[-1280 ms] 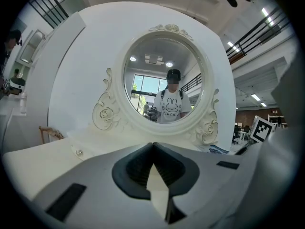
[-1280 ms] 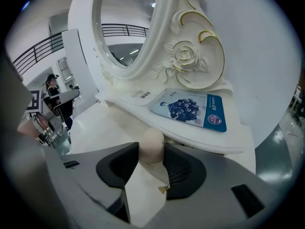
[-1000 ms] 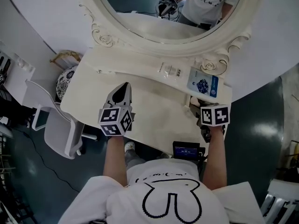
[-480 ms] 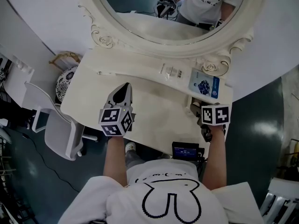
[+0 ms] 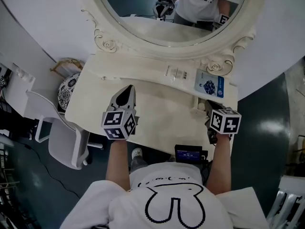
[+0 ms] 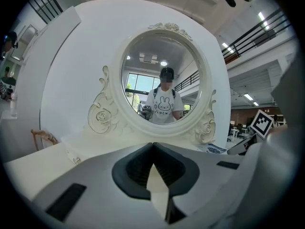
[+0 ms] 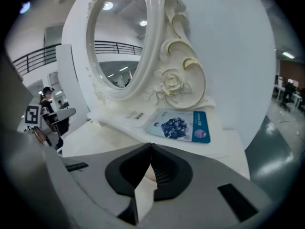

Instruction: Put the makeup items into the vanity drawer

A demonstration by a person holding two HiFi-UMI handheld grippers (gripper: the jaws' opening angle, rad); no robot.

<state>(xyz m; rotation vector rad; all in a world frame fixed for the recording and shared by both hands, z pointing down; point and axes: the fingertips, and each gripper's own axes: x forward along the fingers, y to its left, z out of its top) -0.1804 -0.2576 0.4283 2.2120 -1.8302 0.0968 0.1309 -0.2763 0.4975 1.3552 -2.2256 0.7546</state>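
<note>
Pick-up stage, by appearance: with left gripper (image 6: 152,146) pinched together empty and right gripper (image 7: 151,149) just closed on nothing, spread right jaws and advance to blue sachet (image 5: 209,88) lying flat on vanity shelf (image 5: 143,74) under mirror (image 5: 143,13).

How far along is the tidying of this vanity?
Nothing looks put away: the blue packet and white packet lie below the mirror. The left gripper is shut empty; the right gripper has just closed its jaws on nothing. Both packets are left to stow.
</note>
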